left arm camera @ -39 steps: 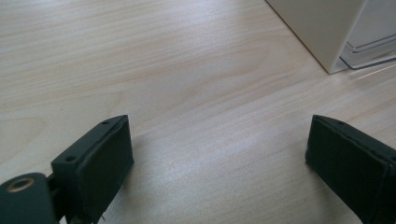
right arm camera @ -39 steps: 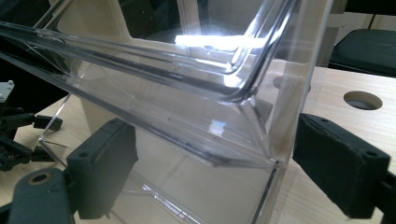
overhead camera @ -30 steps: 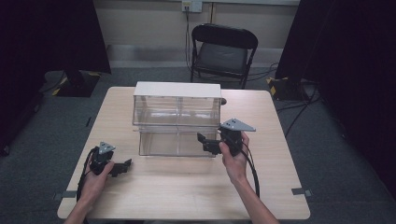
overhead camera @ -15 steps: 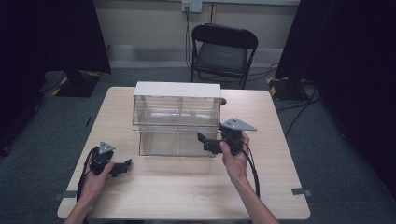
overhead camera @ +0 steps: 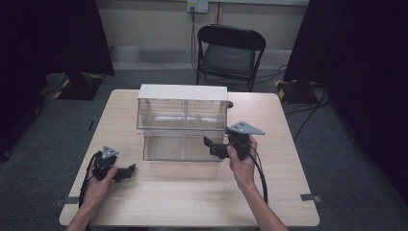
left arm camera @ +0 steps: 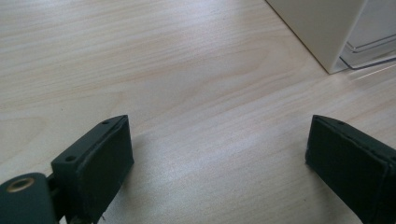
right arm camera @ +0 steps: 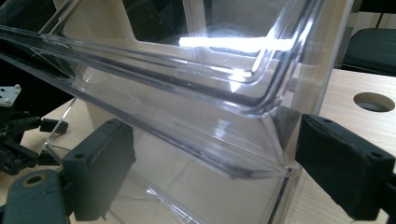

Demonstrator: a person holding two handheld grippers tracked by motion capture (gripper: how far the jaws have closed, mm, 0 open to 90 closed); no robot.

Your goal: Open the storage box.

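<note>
On the pale wooden table (overhead camera: 192, 202), the clear drawer cabinet (overhead camera: 183, 122) lay directly ahead of our right gripper (overhead camera: 215, 147), jaws spread wide astride its lower corner, while our left gripper (overhead camera: 126, 172) gaped well off.

Nothing here is offering any writing to read: no label, brand, number or sign is showing on the clear drawer box (overhead camera: 182, 126), the wooden table (overhead camera: 192, 202), the folding chair (overhead camera: 230, 55) or either gripper.

Open tool (right arm camera: 210, 172) straddling clear drawer (right arm camera: 196, 121)
</note>
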